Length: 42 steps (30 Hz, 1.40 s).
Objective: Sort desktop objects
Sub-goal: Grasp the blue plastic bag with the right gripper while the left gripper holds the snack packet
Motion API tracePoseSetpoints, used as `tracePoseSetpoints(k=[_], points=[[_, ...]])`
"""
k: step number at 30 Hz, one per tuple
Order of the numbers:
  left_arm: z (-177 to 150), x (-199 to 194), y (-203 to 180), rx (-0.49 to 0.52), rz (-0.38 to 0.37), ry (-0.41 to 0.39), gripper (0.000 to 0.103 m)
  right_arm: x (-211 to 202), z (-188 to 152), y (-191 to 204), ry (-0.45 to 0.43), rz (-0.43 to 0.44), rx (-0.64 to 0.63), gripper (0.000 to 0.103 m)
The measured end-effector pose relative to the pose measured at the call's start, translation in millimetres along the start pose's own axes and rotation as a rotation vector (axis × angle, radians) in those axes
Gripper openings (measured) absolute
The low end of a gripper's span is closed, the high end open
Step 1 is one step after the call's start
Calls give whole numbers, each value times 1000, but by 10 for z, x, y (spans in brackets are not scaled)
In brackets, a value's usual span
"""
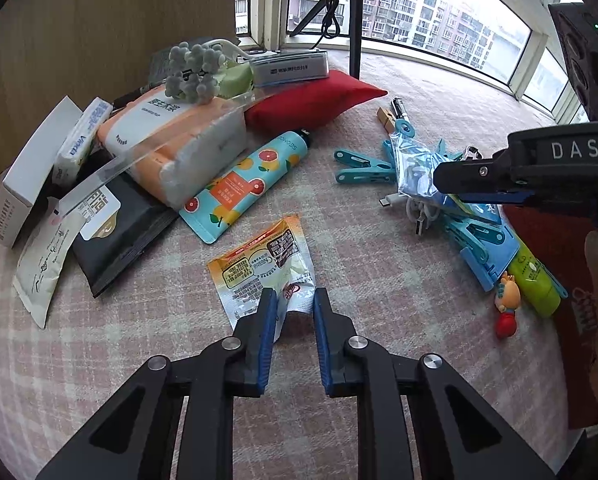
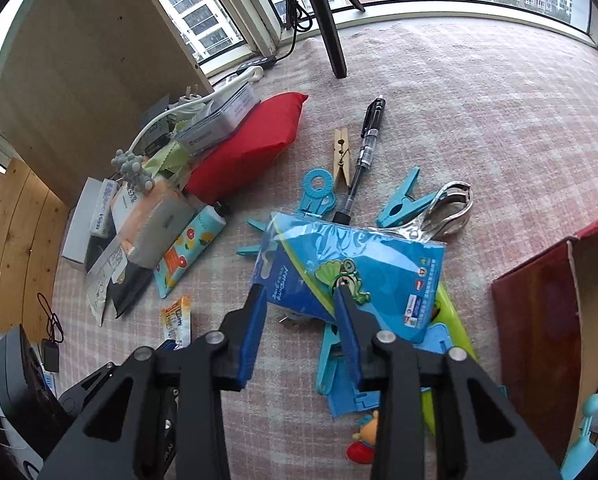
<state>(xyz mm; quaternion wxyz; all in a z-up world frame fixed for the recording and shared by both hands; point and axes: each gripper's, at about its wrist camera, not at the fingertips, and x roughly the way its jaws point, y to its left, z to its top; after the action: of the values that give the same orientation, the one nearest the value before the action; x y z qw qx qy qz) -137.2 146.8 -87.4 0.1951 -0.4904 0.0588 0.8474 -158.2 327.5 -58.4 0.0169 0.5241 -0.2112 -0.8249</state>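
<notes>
Left gripper astride sachet; right gripper over blue packet.

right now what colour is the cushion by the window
Red cushion, clearest in the right wrist view.

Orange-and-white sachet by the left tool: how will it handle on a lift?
The sachet is a thin foil pouch, creased and slightly puffed, so probably light and floppy; the far end may droop. Its glossy film looks slippery, and the left tool straddles only its near edge. Lying flat on the checked cloth, it shouldn't roll.
</notes>
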Motion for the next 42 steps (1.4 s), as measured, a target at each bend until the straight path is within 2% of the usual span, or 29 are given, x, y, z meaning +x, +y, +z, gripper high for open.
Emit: tracePoseSetpoints(k=[1, 3, 5, 7, 8, 9, 10, 11, 12, 16, 20, 23, 25, 27, 29, 32, 34, 41, 42], points=[[-1, 2, 6, -3, -2, 0, 17, -1, -11, 6, 2, 14, 3, 10], [-6, 2, 10, -4, -2, -1, 17, -17, -33, 34, -2, 16, -12, 8], [-11, 2, 11, -3, -1, -2, 17, -43, -42, 83, -15, -3, -46, 8], [-15, 8, 10, -2, 0, -2, 17, -77, -14, 167, -37, -58, -103, 10], [-15, 22, 5, 1, 2, -1, 17, -82, 13, 207, -40, -93, -121, 14], [-13, 31, 1, 2, 3, -1, 17, -85, 33, 248, -40, -113, -142, 29], [-10, 35, -1, 2, 4, -1, 17, -86, 50, 288, -37, -124, -164, 50], [-7, 42, -1, 2, 4, -1, 17, -90, 39, 342, -38, -135, -203, 57], [-3, 51, 2, 0, 2, -1, 17, -94, 14, 403, -41, -144, -251, 60], [9, 89, 12, -10, -3, -2, 17, 33, -148, 564, -32, -279, -408, 60], [24, 124, 24, -25, -8, -3, 17, 255, -142, 485, 2, -366, -399, 60], [10, 111, 64, -44, -18, -5, 17, 358, -110, 472, -20, -425, -415, 63], [-44, 56, 65, -41, -16, -5, 17, 364, -92, 455, -24, -420, -409, 63], [-50, 67, 60, -39, -16, -6, 17, 321, -54, 404, -29, -371, -367, 60], [-54, 65, 58, -44, -18, -8, 17, 265, 0, 322, -32, -319, -309, 51], [-58, 113, 62, -43, -19, -8, 17, 170, 89, 164, -23, -209, -203, 30], [-55, 141, 60, -44, -21, -9, 17, 137, 132, 55, -5, -118, -131, 9], [-54, 183, 69, -47, -26, -8, 17, 98, 159, -7, -13, -88, -104, 7], [-54, 183, 69, -48, -26, -9, 17, 79, 162, 16, -23, -109, -105, 9]])
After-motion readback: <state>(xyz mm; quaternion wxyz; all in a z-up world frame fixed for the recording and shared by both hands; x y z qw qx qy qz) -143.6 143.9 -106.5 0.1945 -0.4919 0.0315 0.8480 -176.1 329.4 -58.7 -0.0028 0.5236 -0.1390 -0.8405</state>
